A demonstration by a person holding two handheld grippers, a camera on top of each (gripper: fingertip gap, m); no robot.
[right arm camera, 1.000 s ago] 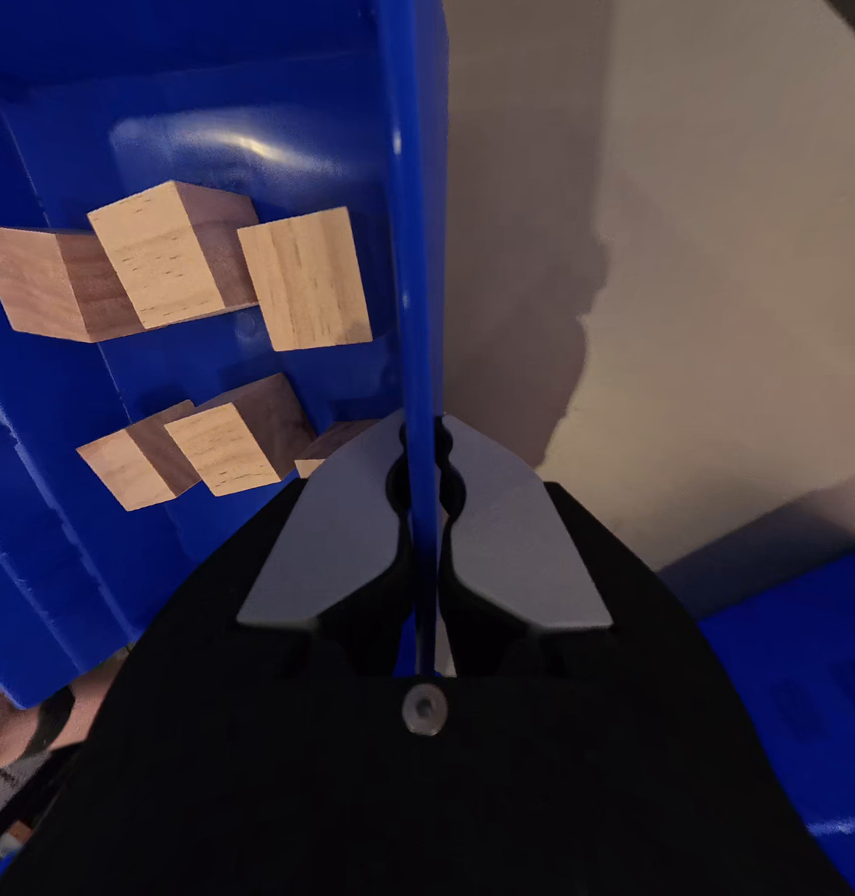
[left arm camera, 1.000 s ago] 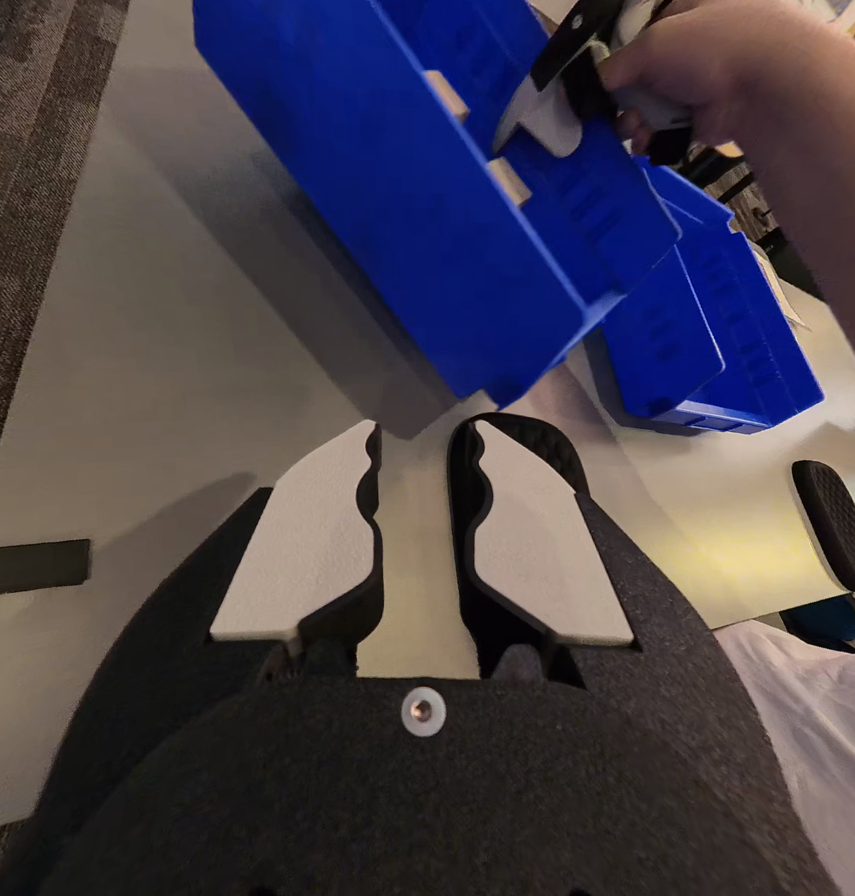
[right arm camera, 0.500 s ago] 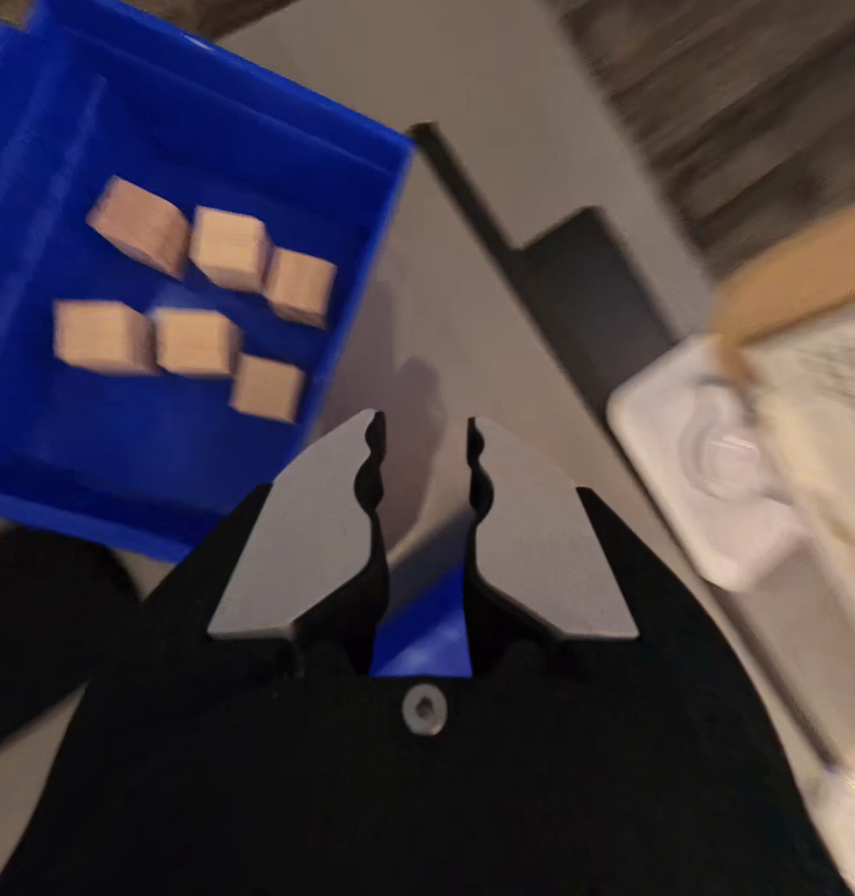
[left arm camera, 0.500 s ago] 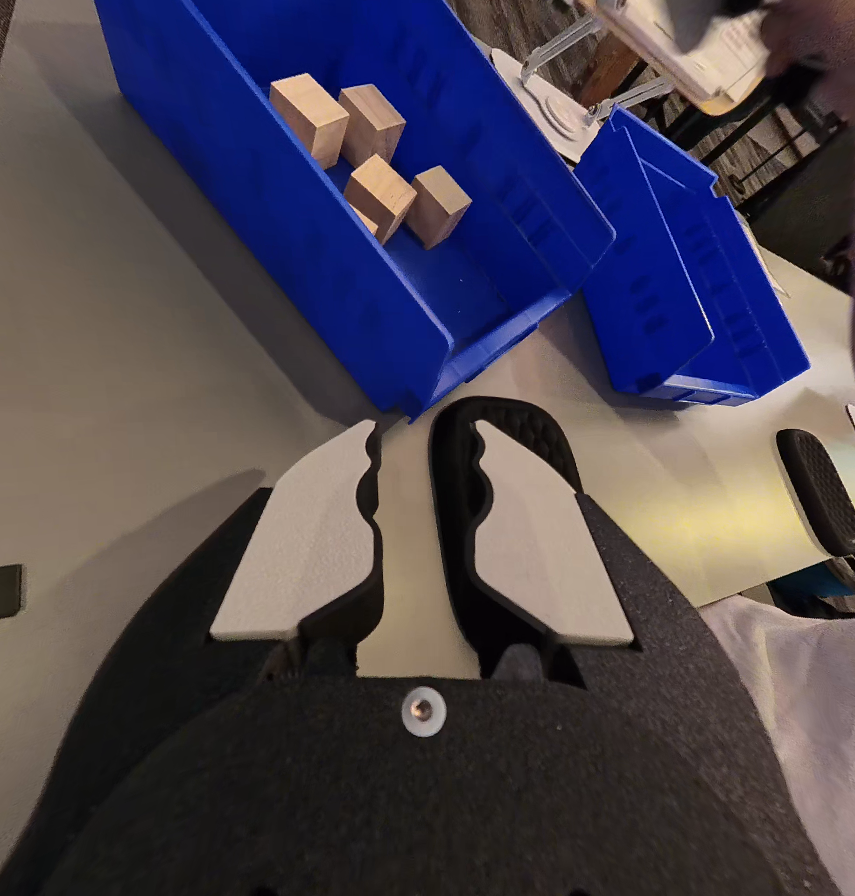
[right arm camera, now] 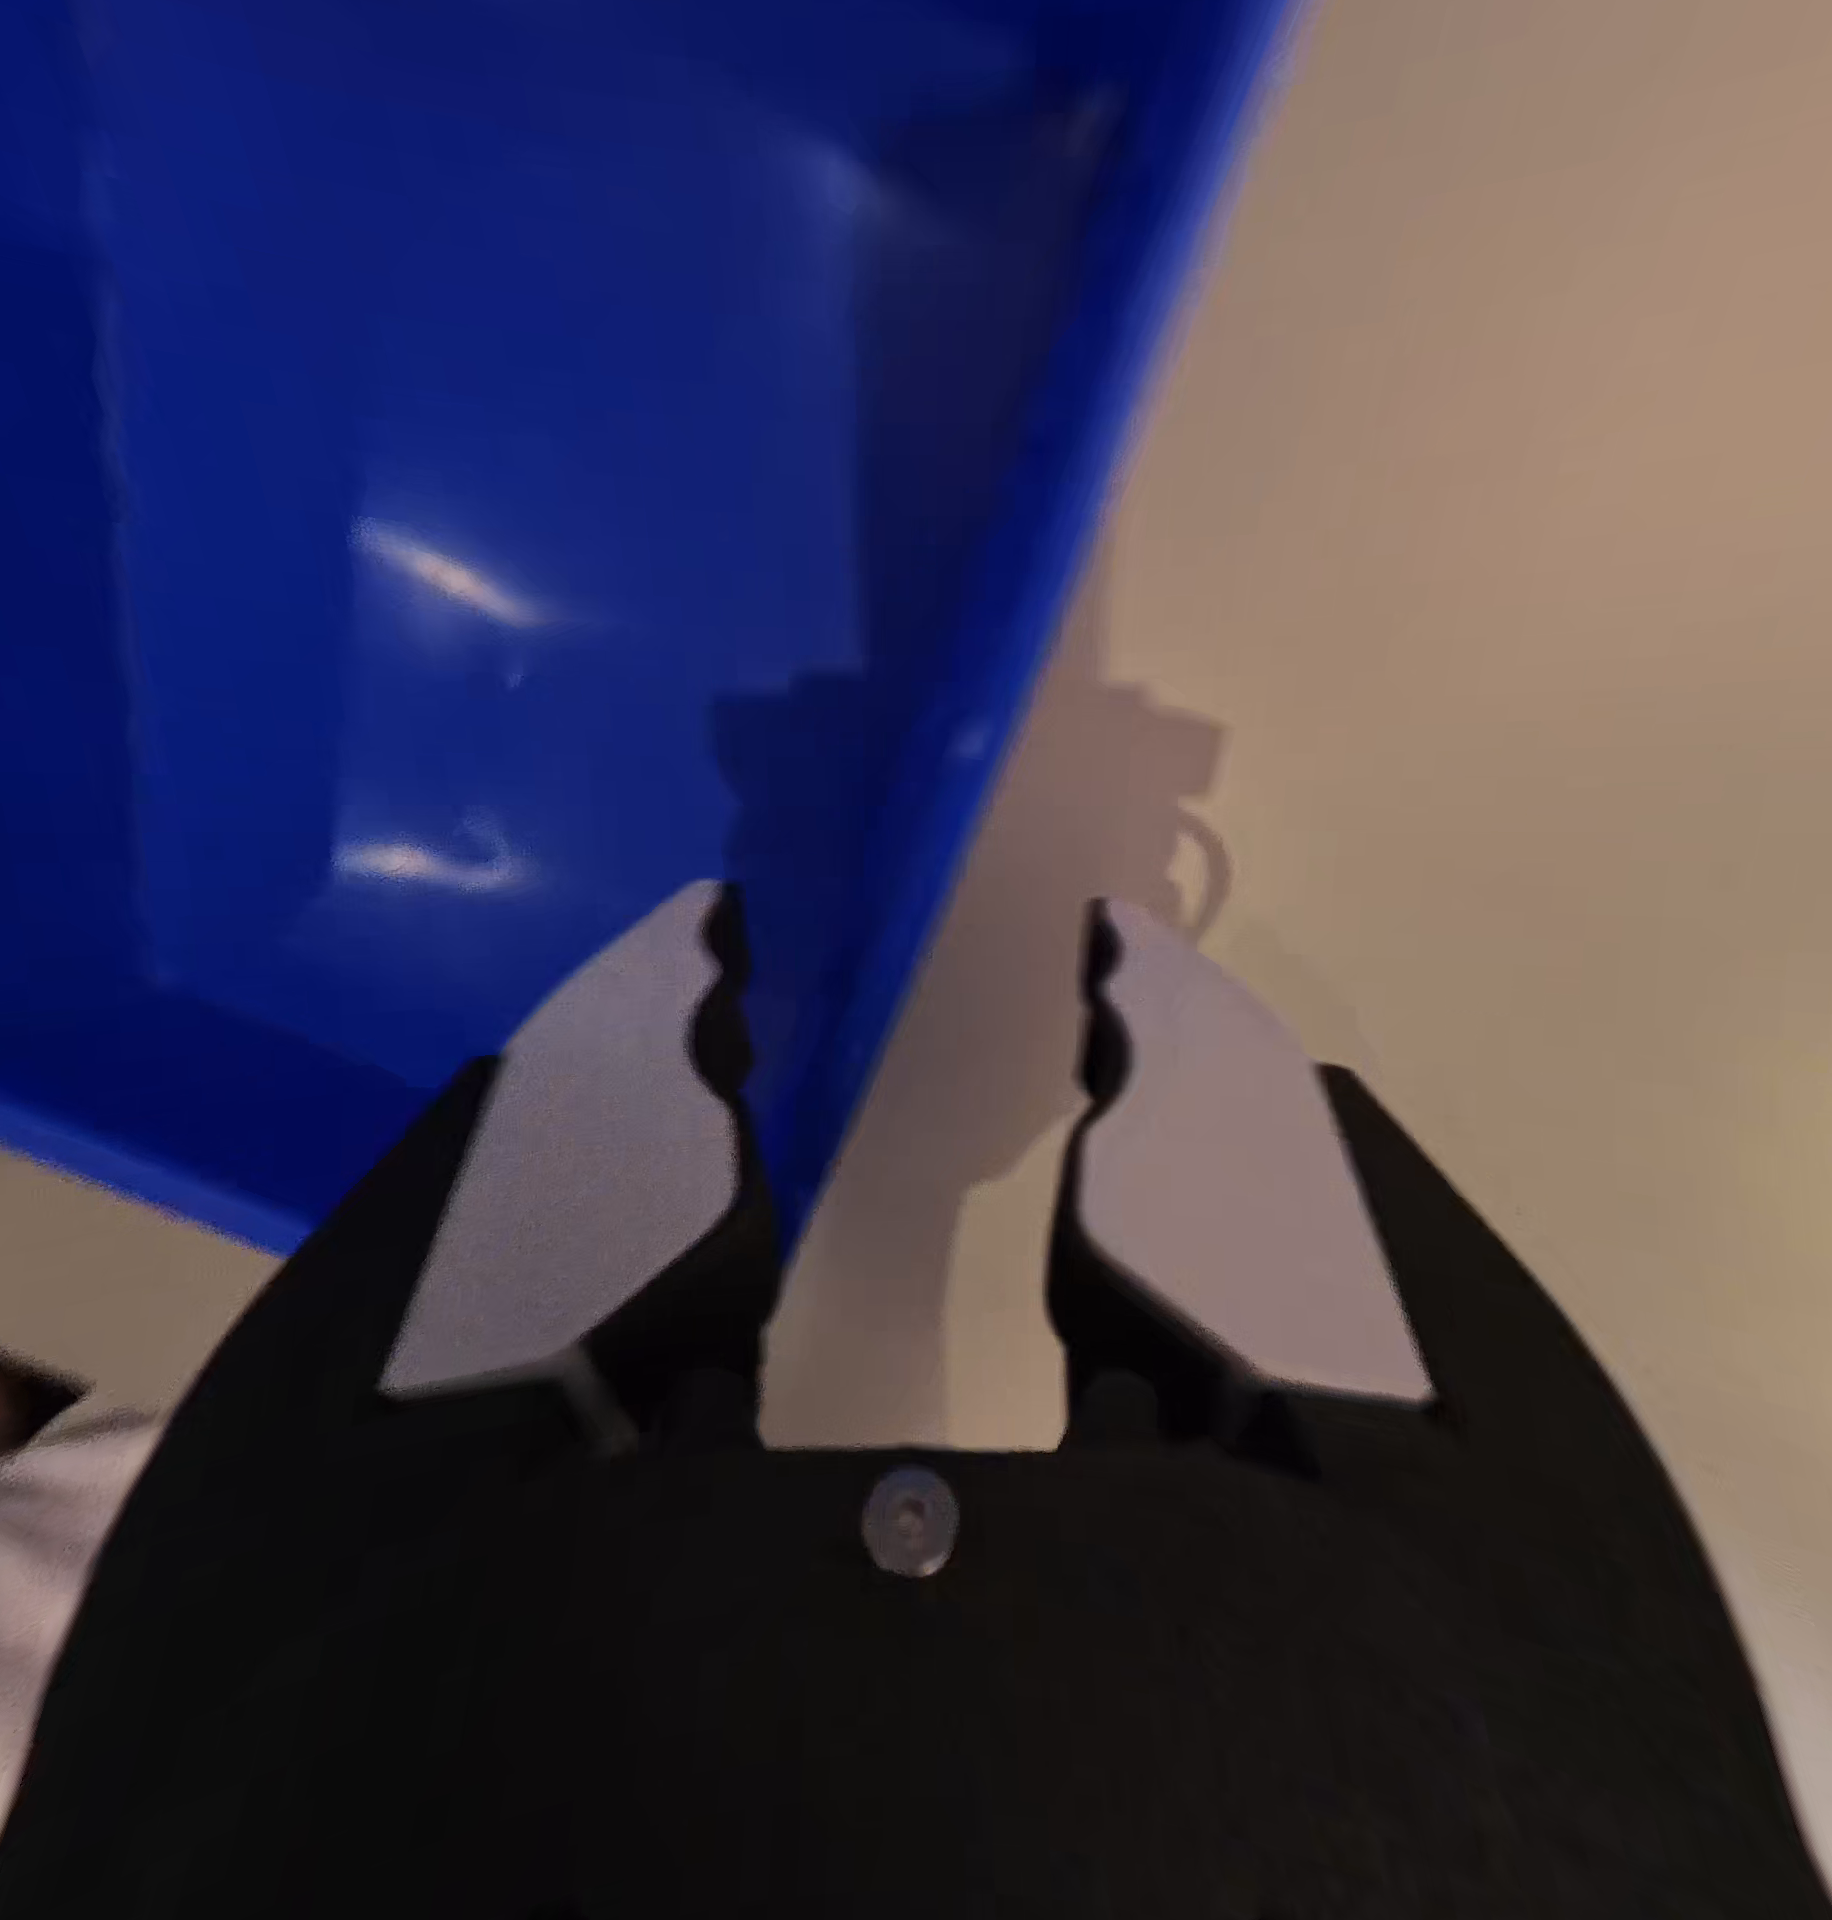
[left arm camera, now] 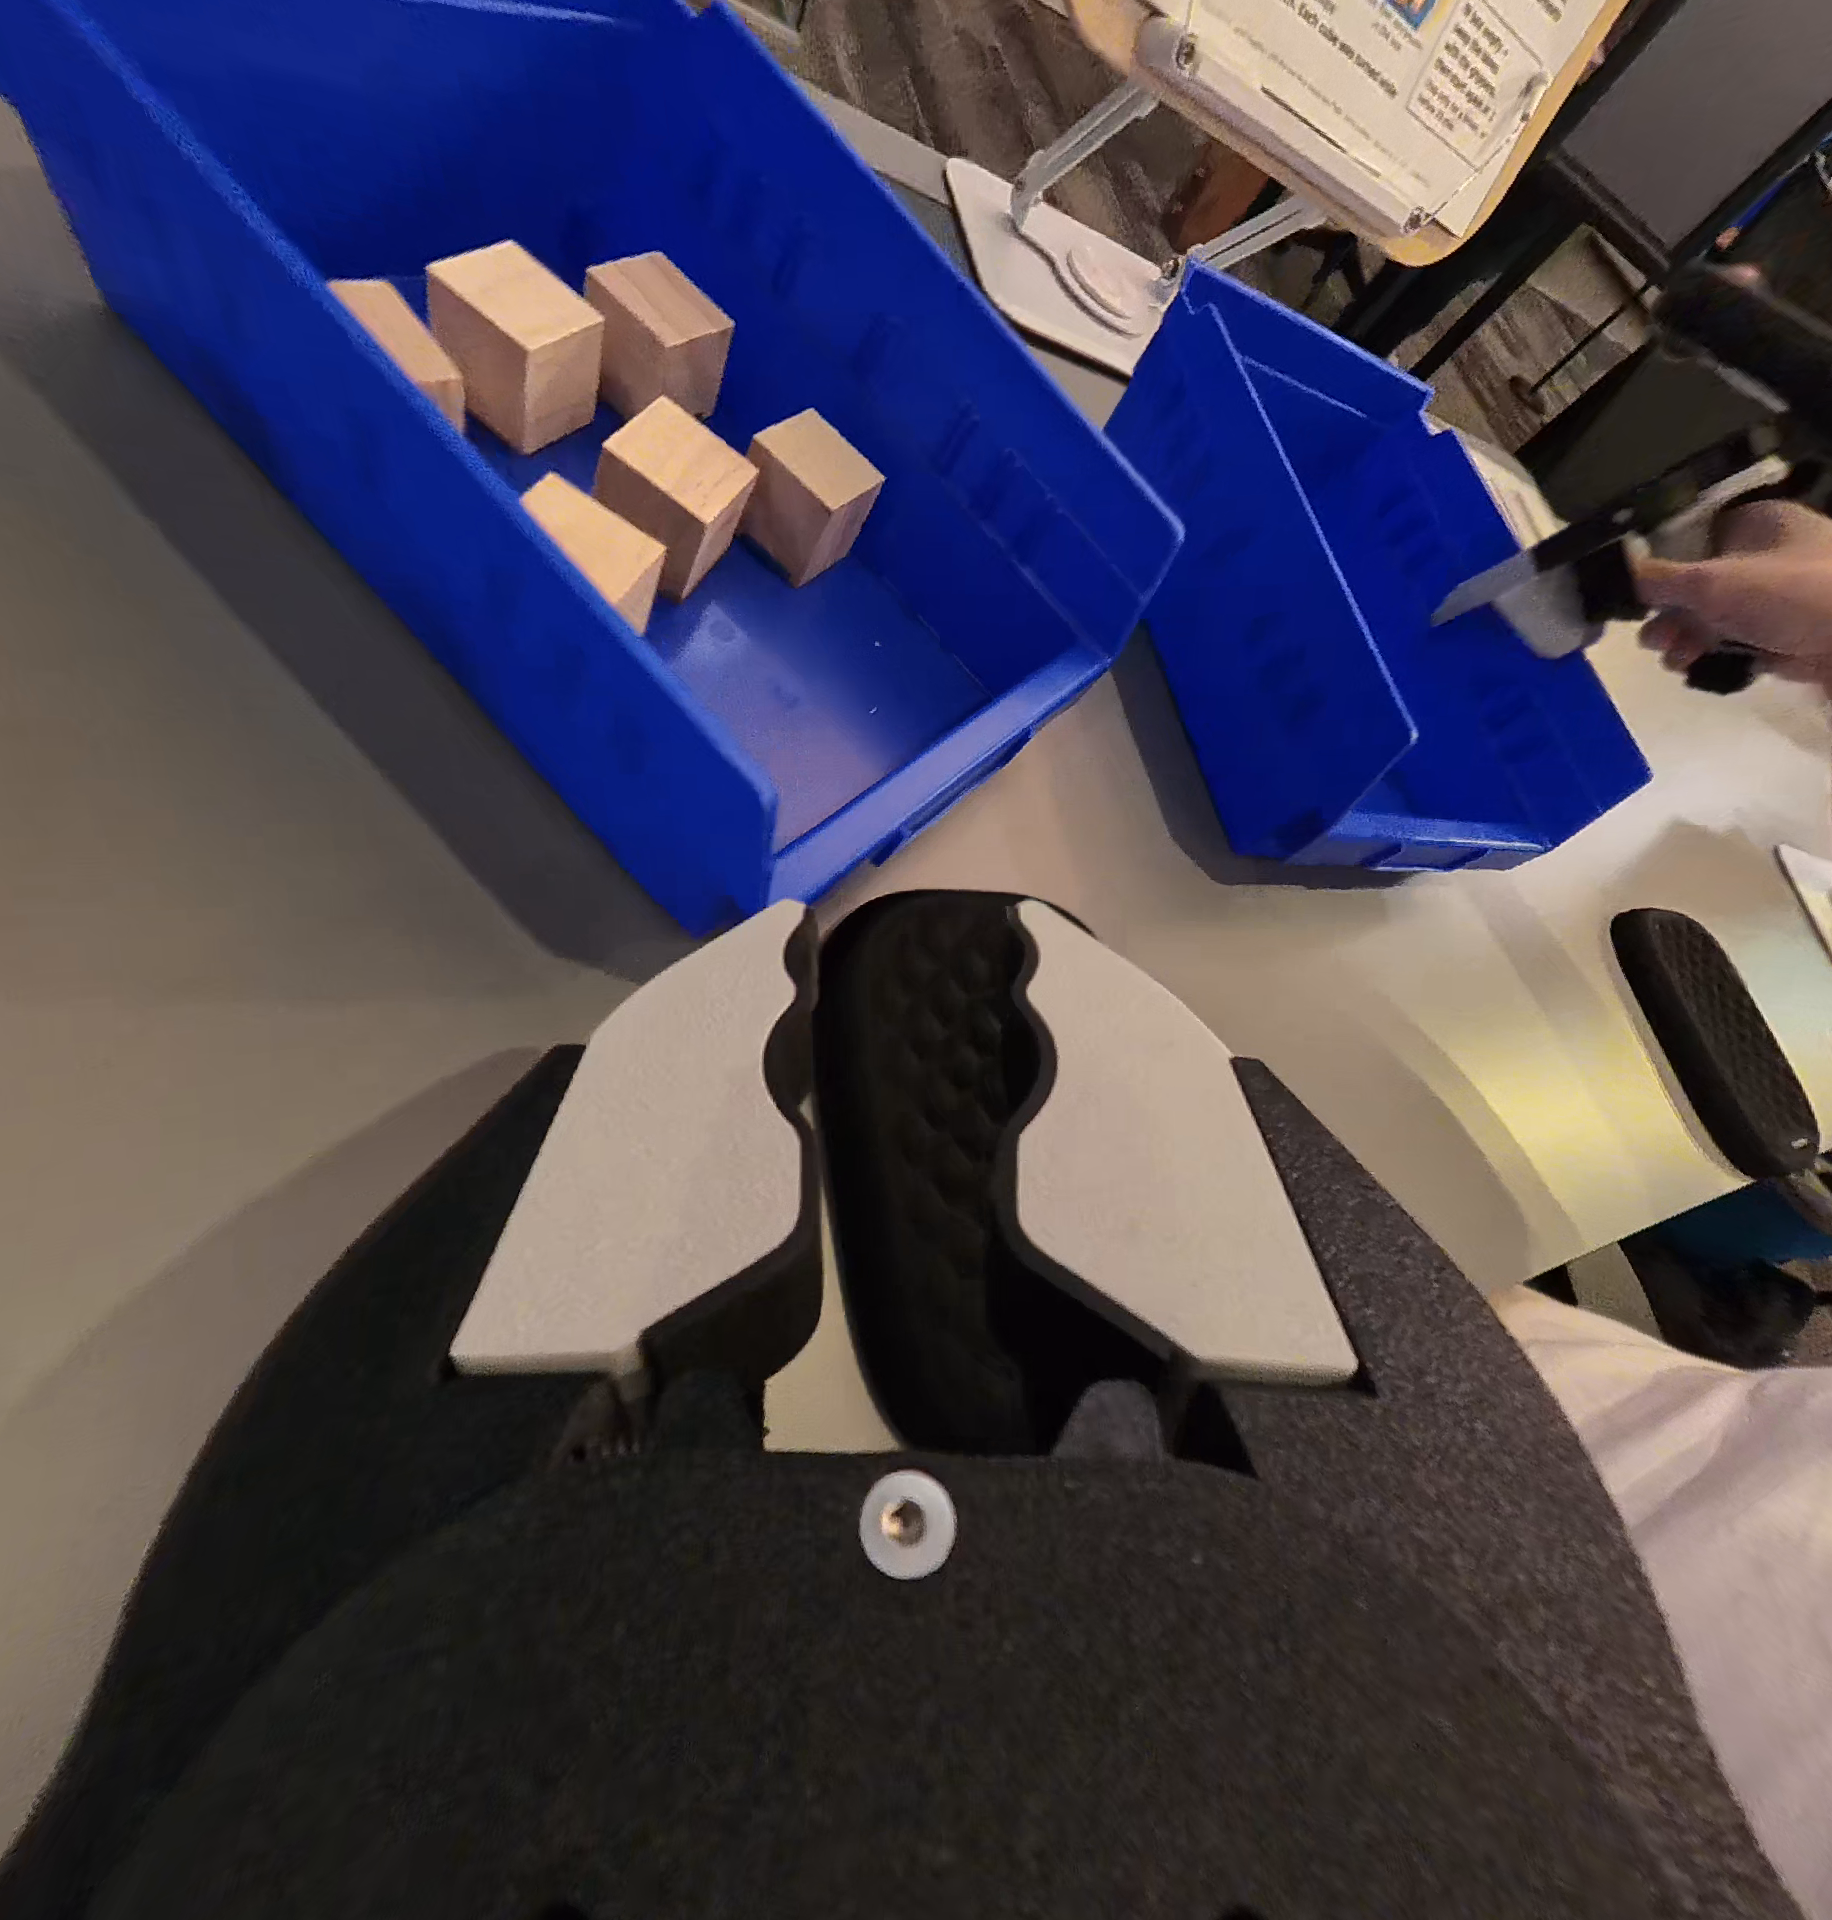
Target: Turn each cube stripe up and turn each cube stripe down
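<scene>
Several plain wooden cubes (left arm camera: 512, 343) lie in a large blue bin (left arm camera: 683, 748) on the grey table; no stripe shows on them. My left gripper (left arm camera: 912, 920) is open and empty, its tips just short of the bin's near corner. My right gripper (left arm camera: 1504, 603), held by a hand, hovers over a smaller blue bin (left arm camera: 1296, 665) to the right. In the blurred right wrist view it (right arm camera: 912, 904) is open and empty, with that bin's wall (right arm camera: 995, 727) running between its fingers. No cubes show in that bin (right arm camera: 476, 416).
The smaller bin looks nested in another blue bin. A white document stand (left arm camera: 1307, 94) is behind the bins. A black chair armrest (left arm camera: 1712, 1049) sits off the table's right edge. Bare table (left arm camera: 164, 831) lies left of the large bin.
The right gripper let go of the large bin's wall, and the bin now rests flat on the table. The right gripper moved over to the smaller bin and opened wider. The left gripper barely moved.
</scene>
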